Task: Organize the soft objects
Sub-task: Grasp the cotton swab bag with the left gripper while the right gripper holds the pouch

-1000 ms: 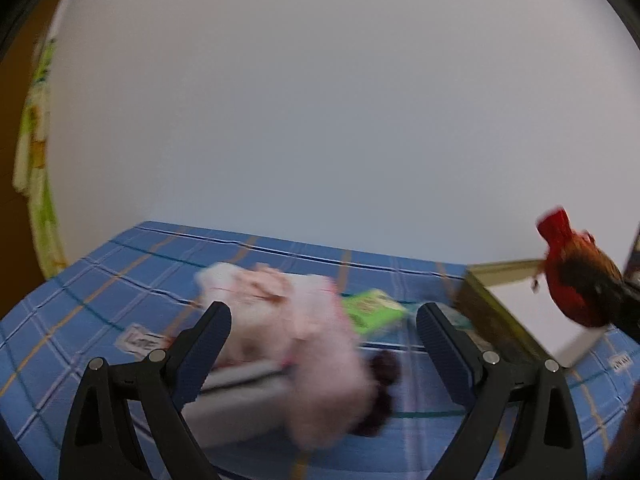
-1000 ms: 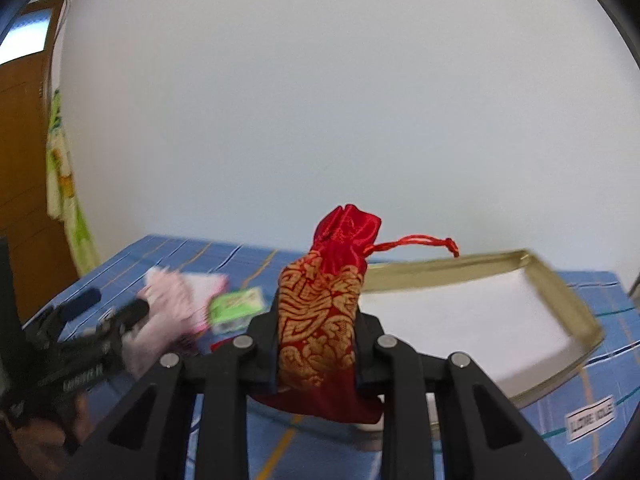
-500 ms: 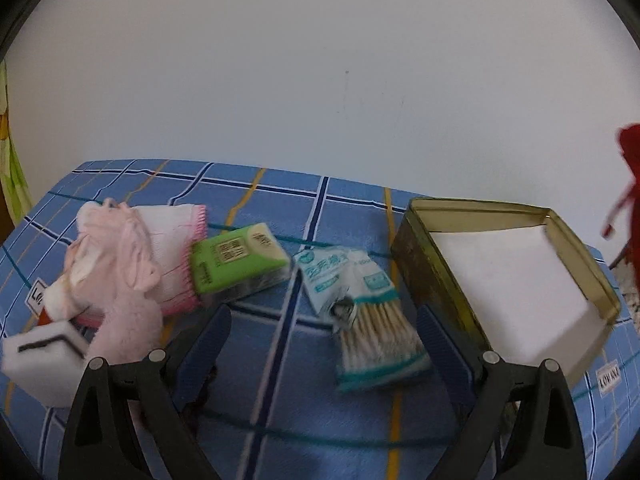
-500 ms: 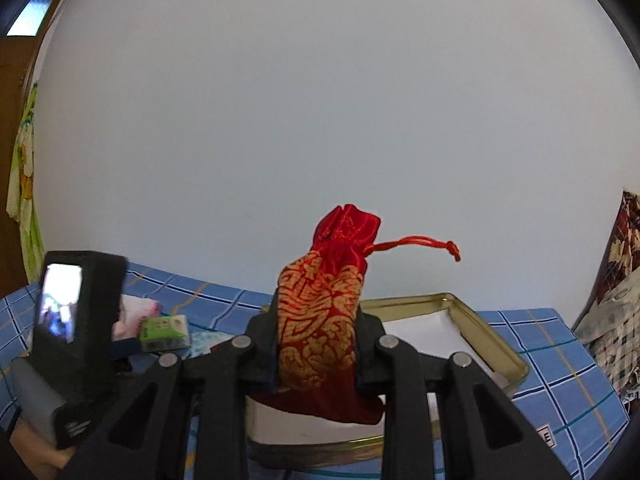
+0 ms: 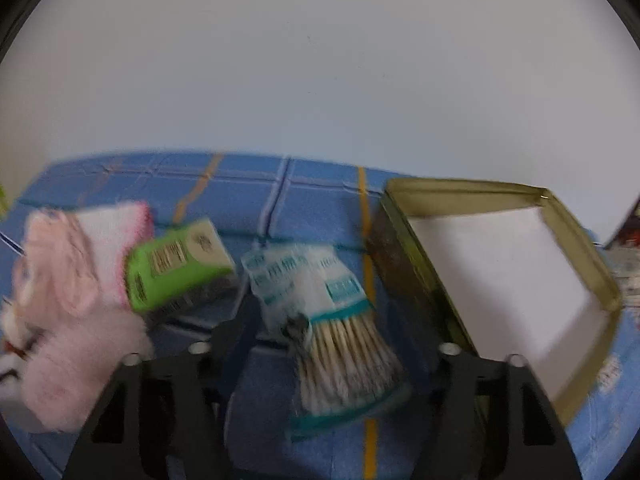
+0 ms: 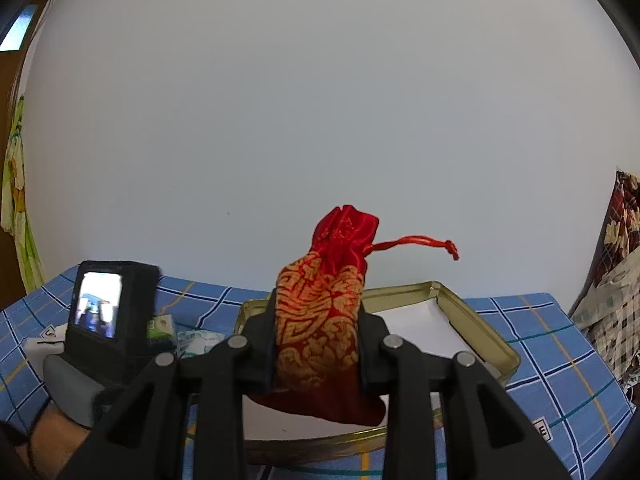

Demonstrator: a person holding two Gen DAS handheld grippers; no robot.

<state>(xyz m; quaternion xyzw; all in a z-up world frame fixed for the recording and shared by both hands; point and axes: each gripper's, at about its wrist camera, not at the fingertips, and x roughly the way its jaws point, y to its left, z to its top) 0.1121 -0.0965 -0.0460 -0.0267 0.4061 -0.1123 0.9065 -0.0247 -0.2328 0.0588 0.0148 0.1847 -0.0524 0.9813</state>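
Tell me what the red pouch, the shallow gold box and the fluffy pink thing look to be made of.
Red pouch: apparently satin brocade, glossy, with a woven gold pattern and a drawstring cord.
Gold box: probably thin metal, going by its brassy sheen and thin upright rim; its floor is flat white, perhaps paper.
Fluffy pink thing: plush or fleece, fuzzy-edged, though blurred.
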